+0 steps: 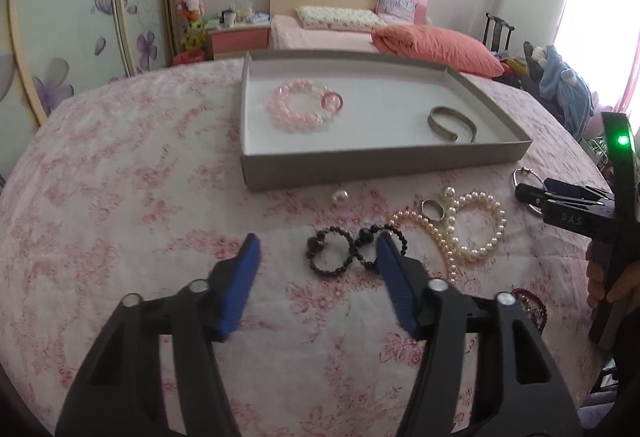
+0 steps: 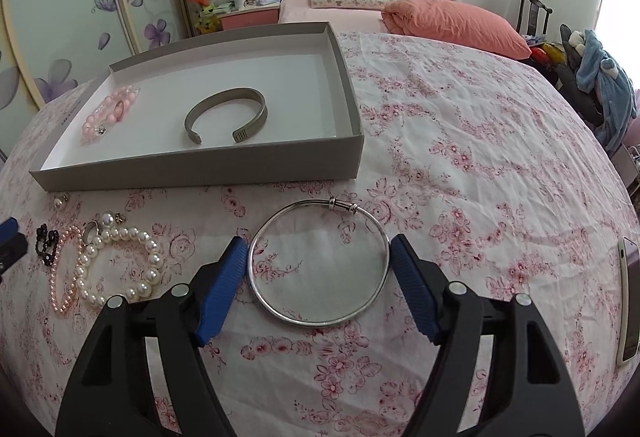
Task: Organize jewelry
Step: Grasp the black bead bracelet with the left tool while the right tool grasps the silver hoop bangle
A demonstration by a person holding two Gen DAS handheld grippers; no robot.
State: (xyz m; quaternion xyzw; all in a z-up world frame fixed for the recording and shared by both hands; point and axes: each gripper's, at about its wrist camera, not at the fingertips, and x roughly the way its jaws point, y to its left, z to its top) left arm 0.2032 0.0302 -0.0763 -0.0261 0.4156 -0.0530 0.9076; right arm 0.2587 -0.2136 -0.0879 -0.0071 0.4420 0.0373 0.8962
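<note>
A grey box (image 1: 380, 165) (image 2: 200, 169) on the floral cloth holds a pink bead bracelet (image 1: 298, 107) (image 2: 106, 109) and a grey cuff bangle (image 1: 452, 123) (image 2: 226, 115). My left gripper (image 1: 318, 257) is open, with a black bead bracelet (image 1: 344, 251) lying between its fingers and touching the right one. My right gripper (image 2: 318, 257) is open around a thin silver bangle (image 2: 318, 263) that lies flat on the cloth. White pearl bracelets (image 1: 476, 225) (image 2: 120, 265), a silver ring (image 1: 434, 209) and a loose pearl (image 1: 340, 196) lie in front of the box.
A phone (image 2: 628, 297) lies at the right edge of the table. A dark red bracelet (image 1: 530, 307) lies near the right hand. A bed with pink bedding (image 2: 452, 21) stands behind the table.
</note>
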